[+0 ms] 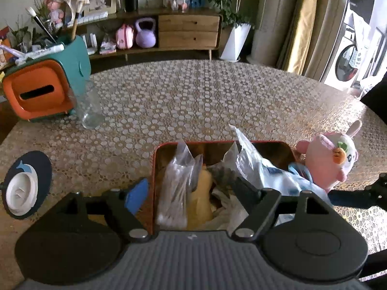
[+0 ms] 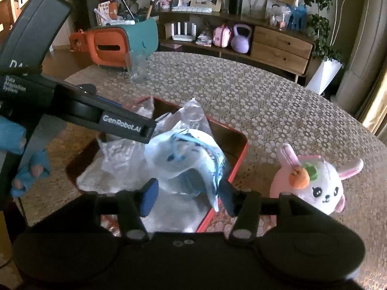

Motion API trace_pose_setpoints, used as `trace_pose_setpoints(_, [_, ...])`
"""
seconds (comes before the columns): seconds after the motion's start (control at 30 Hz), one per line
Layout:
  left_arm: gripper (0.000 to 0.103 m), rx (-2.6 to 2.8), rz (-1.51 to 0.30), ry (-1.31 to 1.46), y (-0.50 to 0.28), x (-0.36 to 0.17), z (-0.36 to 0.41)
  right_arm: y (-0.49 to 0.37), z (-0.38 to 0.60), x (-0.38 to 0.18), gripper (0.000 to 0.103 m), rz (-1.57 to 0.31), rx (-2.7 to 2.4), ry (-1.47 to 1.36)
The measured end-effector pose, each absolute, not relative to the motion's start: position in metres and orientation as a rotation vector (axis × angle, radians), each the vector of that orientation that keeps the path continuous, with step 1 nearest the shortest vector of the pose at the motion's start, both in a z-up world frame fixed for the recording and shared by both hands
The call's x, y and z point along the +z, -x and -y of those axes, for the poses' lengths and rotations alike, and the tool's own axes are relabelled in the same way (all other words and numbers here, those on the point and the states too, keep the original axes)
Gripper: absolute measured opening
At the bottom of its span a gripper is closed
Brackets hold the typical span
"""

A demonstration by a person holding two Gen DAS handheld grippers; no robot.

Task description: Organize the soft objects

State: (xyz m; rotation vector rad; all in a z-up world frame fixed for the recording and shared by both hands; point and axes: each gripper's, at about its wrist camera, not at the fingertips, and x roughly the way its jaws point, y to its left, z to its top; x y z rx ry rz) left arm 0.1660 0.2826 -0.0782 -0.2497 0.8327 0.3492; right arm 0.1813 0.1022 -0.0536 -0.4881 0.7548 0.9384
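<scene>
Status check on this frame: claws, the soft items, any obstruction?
Both claws open over red bin. Right claw straddles blue-printed bag; left claw above bagged items. Bunny plush outside bin, unobstructed.

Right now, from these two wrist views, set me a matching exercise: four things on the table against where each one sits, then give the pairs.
Things:
1. bunny plush
2. blue-printed plastic bag
3. clear glass
4. orange and teal box

Places:
A. inside the red-rimmed tray, between the open fingers of the right gripper
B. far left edge of the table, behind the clear glass
C. on the tablecloth just outside the tray's right side
D. upright on the tablecloth, just in front of the orange and teal box

Pairs: 1-C, 2-A, 3-D, 4-B
</scene>
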Motion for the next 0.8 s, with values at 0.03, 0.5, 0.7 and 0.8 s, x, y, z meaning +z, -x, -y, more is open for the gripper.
trace_pose_setpoints(0.03, [0.079, 0.349, -0.831, 0.252, -0.164, -0.076, -0.282, -0.180, -0.099, -0.051, 0.063, -0.749, 0.941, 0.484])
trace_pose_setpoints(0.5, [0.082, 0.329, -0.747, 0.143, -0.115, -0.044, -0.253, -0.155, -0.054, -0.014, 0.084, -0.651, 0.974, 0.377])
trace_pose_setpoints(0.7, [0.086, 0.332, -0.684, 0.050, -0.095, -0.023, -0.227, -0.145, -0.031, 0.001, 0.092, -0.598, 0.978, 0.306])
trace_pose_setpoints(0.8, [0.096, 0.341, -0.651, 0.012, -0.085, -0.013, -0.216, -0.139, -0.019, 0.008, 0.098, -0.571, 0.979, 0.270])
